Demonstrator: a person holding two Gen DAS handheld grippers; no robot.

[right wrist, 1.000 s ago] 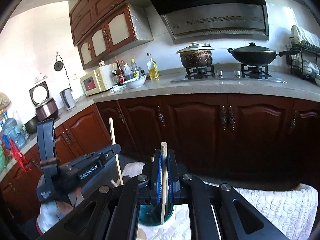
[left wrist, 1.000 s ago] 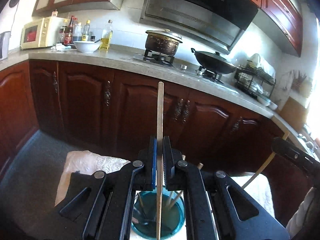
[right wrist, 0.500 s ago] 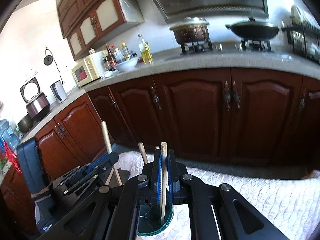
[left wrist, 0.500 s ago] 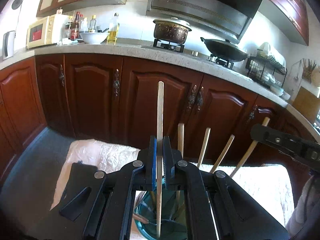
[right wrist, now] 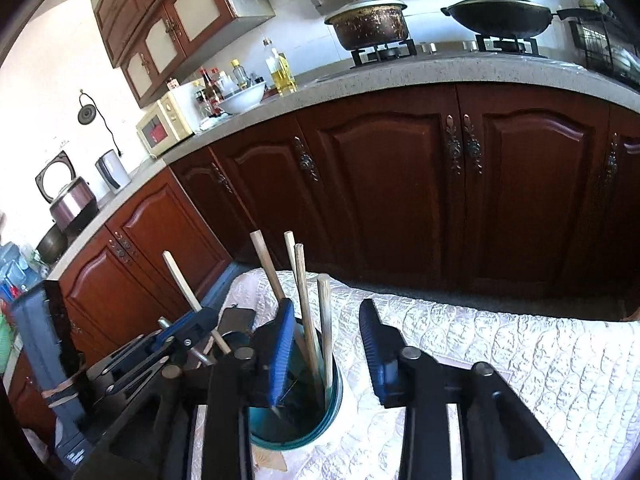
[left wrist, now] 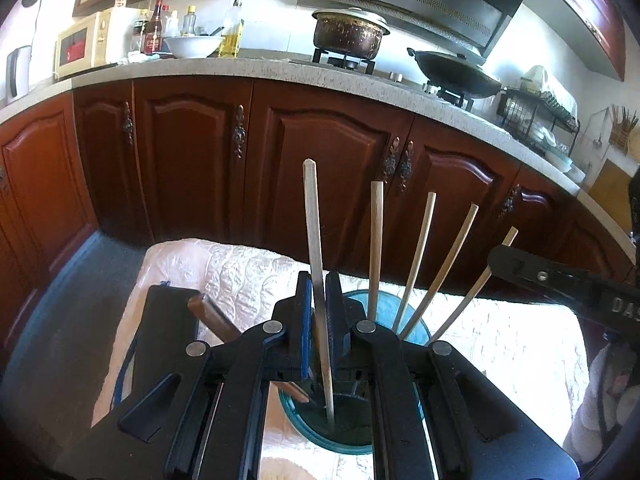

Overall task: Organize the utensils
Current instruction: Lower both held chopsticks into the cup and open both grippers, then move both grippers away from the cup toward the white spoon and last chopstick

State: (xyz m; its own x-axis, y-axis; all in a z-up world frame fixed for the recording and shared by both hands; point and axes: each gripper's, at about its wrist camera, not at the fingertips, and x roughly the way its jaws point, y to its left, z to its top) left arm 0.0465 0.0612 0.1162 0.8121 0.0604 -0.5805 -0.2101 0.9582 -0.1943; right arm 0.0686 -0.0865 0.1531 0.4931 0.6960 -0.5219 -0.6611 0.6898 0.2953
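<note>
A teal glass cup [left wrist: 404, 314] stands on a white quilted cloth [left wrist: 240, 268] and holds several wooden chopsticks [left wrist: 376, 240]. My left gripper [left wrist: 318, 296] is shut on one upright chopstick [left wrist: 312, 220], whose lower end reaches down into the cup. In the right wrist view my right gripper [right wrist: 325, 308] hovers over the cup [right wrist: 334, 396] with its jaws opening. A chopstick [right wrist: 325, 324] stands loose in the cup between them, with neither pad pressing on it. To the left, the left gripper [right wrist: 192, 326] shows with its chopstick [right wrist: 178, 276].
A black flat case [left wrist: 168, 320] lies on the cloth left of the cup, with a brown handle [left wrist: 212, 316] beside it. Dark wooden cabinets [left wrist: 320, 140] stand close behind the cloth. The counter above carries a pot [left wrist: 348, 34] and a wok [left wrist: 456, 70].
Both grippers have sunk toward the cup. The right jaws have parted and let go of their chopstick, which now stands in the cup. The left chopstick's end has gone deeper into the cup.
</note>
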